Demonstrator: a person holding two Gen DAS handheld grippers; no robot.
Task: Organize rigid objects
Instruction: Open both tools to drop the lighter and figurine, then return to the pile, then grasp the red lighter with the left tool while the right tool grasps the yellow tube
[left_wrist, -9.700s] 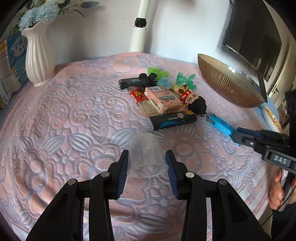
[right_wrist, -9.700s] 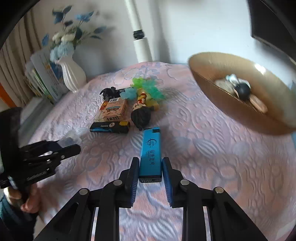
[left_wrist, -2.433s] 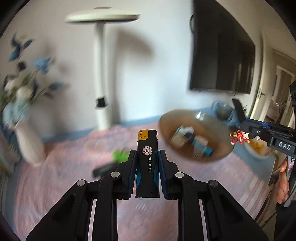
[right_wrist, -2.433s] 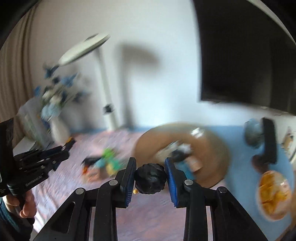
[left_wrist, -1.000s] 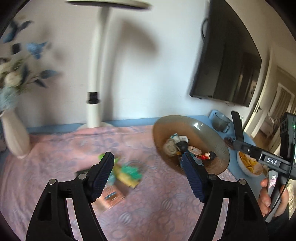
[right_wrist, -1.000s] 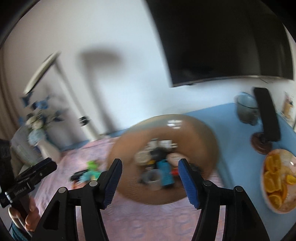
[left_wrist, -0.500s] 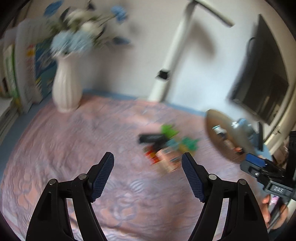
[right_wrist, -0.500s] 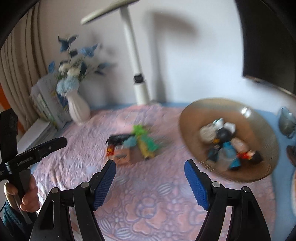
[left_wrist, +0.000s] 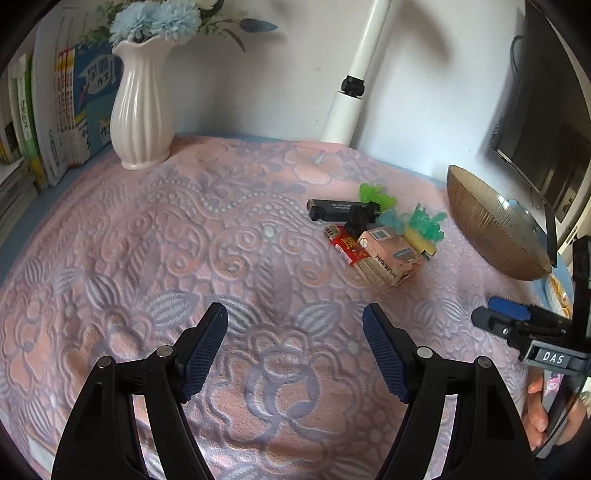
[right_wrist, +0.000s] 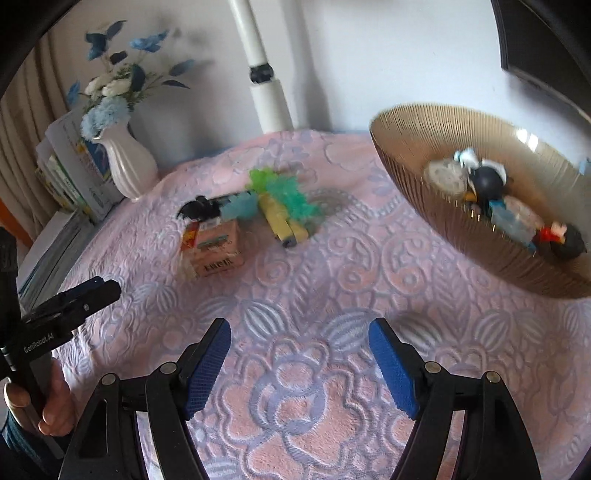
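Pink-and-lilac embossed cloth (left_wrist: 184, 258) covers the tabletop, its raised floral quilting soft and uneven; a ribbed white vase (left_wrist: 142, 107) stands upper left in the left wrist view.

Your left gripper (left_wrist: 295, 347) and right gripper (right_wrist: 299, 363) both hang over bare cloth with jaws wide and nothing between them. The right jaws have just been opening, and they are empty.

The things left to sort lie in one tight pile, right of centre in the left wrist view: a pink carton (left_wrist: 391, 258), a red lighter (left_wrist: 345, 245) touching its side, a black lighter (left_wrist: 332, 208) behind, a yellow lighter (right_wrist: 282, 219) and spiky translucent green toys (right_wrist: 284, 192). The ribbed amber bowl (right_wrist: 406, 162), upper right in the right wrist view, already holds several small pieces, including a dark-haired figurine (right_wrist: 565, 238).

Risks, as I judge them:
- The pile is packed; closing on one piece may drag or tip its neighbour.
- Smooth plastic lighters may slip between the ridged blue pads if you grip them off centre.
- The soft cloth gives, so low jaws may snag it.
- Both grippers converging on one pile may collide.
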